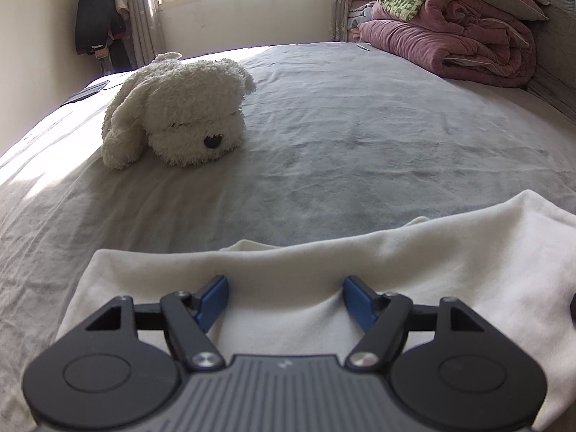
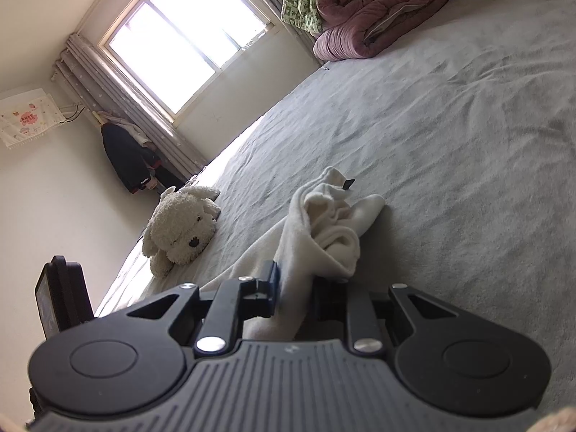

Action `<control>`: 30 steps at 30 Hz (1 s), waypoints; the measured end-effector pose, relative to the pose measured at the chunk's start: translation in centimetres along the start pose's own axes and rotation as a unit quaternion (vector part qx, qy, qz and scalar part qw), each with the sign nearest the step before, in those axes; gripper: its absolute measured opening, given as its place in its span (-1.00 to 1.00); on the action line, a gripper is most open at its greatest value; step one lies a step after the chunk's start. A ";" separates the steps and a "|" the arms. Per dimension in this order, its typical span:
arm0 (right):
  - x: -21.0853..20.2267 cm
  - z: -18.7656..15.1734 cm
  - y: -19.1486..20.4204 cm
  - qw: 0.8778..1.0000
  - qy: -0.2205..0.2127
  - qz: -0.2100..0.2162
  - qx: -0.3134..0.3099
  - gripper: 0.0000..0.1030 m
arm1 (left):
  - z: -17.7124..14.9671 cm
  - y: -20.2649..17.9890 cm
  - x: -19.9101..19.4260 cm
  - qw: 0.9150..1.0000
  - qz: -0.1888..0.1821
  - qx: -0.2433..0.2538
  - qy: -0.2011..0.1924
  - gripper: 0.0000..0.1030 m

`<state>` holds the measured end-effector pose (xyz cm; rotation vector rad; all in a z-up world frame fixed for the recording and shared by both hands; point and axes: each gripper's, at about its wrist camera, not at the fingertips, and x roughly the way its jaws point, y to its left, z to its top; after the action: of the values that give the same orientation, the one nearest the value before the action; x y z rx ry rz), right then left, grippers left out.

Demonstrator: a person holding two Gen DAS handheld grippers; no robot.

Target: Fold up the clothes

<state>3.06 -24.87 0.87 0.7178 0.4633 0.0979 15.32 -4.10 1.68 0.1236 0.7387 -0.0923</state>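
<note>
On the grey bed [image 1: 324, 126] | cream garment [image 1: 324, 280] rumpled | left tool [image 1: 286, 297] released | right tool [image 2: 295, 288] grasping bunched garment

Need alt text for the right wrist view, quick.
The right gripper is shut on a bunched fold of white garment lifted off the grey bed. A white plush dog lies left, beneath a bright window.

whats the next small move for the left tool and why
Probably lower the left tool and close it on the white garment: its jaws stand open over the cloth, gripping nothing, while the right tool is shut on a bunched part of it.
</note>
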 end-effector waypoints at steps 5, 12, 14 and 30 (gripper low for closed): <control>0.1 0.0 0.0 1.000 0.001 0.000 0.000 -0.55 | 0.3 0.0 0.1 1.000 0.005 -0.004 -0.002 0.41; 0.1 0.1 -0.1 1.000 0.002 0.000 0.001 -0.55 | 0.0 -0.2 -0.1 1.000 0.010 -0.004 -0.004 0.41; 0.1 0.1 -0.1 1.000 0.002 0.000 0.002 -0.55 | -0.2 -0.2 -0.2 1.000 0.010 -0.003 -0.005 0.41; 0.1 0.2 -0.3 1.000 0.008 -0.001 0.013 -0.55 | -5.0 -1.1 -5.2 0.998 0.022 0.002 -0.051 0.40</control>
<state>3.19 -25.21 0.72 0.7431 0.4808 0.0963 8.01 -4.21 1.47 0.1384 0.6337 -0.0573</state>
